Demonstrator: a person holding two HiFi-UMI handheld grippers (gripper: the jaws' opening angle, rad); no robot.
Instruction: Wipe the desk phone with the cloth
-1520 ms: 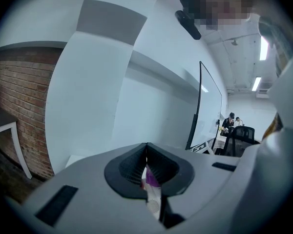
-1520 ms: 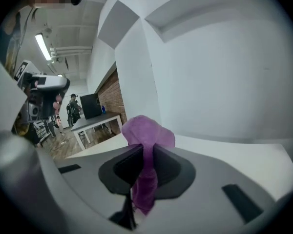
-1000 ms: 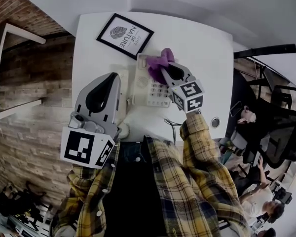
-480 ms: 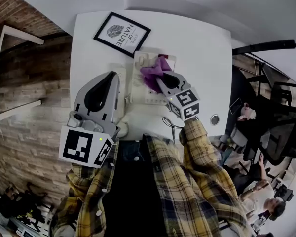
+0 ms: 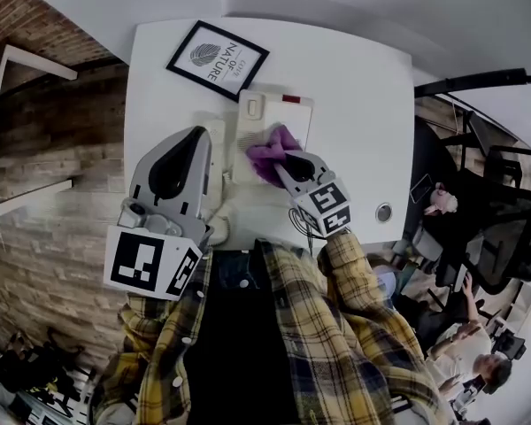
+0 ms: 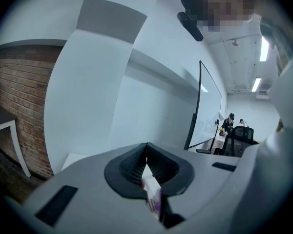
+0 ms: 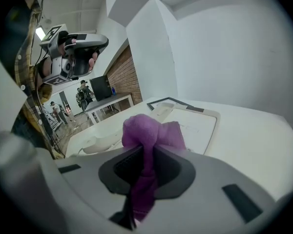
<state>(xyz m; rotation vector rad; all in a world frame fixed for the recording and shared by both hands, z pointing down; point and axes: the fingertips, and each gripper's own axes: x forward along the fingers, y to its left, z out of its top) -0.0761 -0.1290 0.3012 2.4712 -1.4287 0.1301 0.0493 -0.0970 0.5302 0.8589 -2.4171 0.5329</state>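
**Wiping the phone: light pressure, full strokes**

The white desk (image 5: 358,78) is seen from above. The desk phone (image 5: 283,118) lies near its middle, and a framed print (image 5: 217,60) lies at 11 o'clock from the phone. The left gripper (image 5: 195,138) is held above the desk at 9 o'clock of the phone. Its jaws are closed together and nothing is held between them. The right gripper (image 5: 281,162) is clamped tight on the purple cloth (image 5: 267,151), which is bunched ahead of the jaws and pressed on the phone's 6 o'clock half.

The stroke is probably best run toward 12 o'clock across the bare upper panel. Pressure should be light so that the phone is not pushed along the desk. The handset (image 7: 95,143), at 9 o'clock of the cloth, could be knocked from its cradle, so it is best passed gently.
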